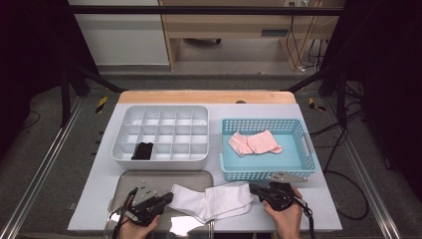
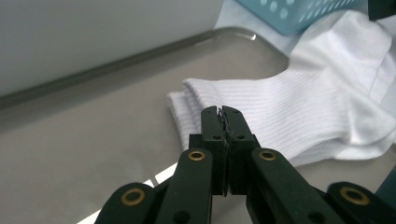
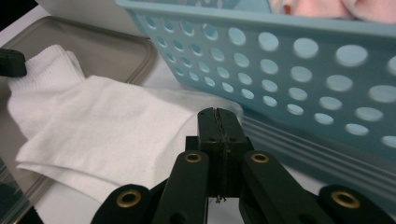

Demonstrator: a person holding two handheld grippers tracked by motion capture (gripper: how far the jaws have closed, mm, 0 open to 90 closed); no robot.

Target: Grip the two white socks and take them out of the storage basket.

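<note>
At the near left of the table (image 1: 99, 191), the left gripper (image 1: 169, 198) lies low over a metal tray (image 1: 130, 178), held in the person's left hand (image 1: 137, 227). In the left gripper view its jaws are pressed together, tips meeting right at the ribbed cuff edge of the white socks (image 2: 299, 112); whether a fold of cloth is pinched between them I cannot tell, since the tips hide the spot.

The white socks (image 1: 211, 200) lie flat between the two grippers at the near edge, the cuff end on the tray and the toe end out on the table toward the right. They look like a pair laid one on the other.

Beyond the tray, at the far left, stands a white compartment organizer (image 1: 160, 134). A black rolled item (image 1: 143, 150) sits in one cell of its nearest row, second from the left.

To the right of the organizer is a light blue perforated basket (image 1: 306, 149) with pink socks (image 1: 255, 143) lying inside it.

At the near right, just in front of the basket, the right gripper (image 1: 252, 188) is held in the person's right hand (image 1: 284, 214). In the right gripper view its jaws are closed tight, tips at the edge of the white socks (image 3: 102, 126) beside the basket wall (image 3: 299, 60); whether they have caught the fabric cannot be made out.
</note>
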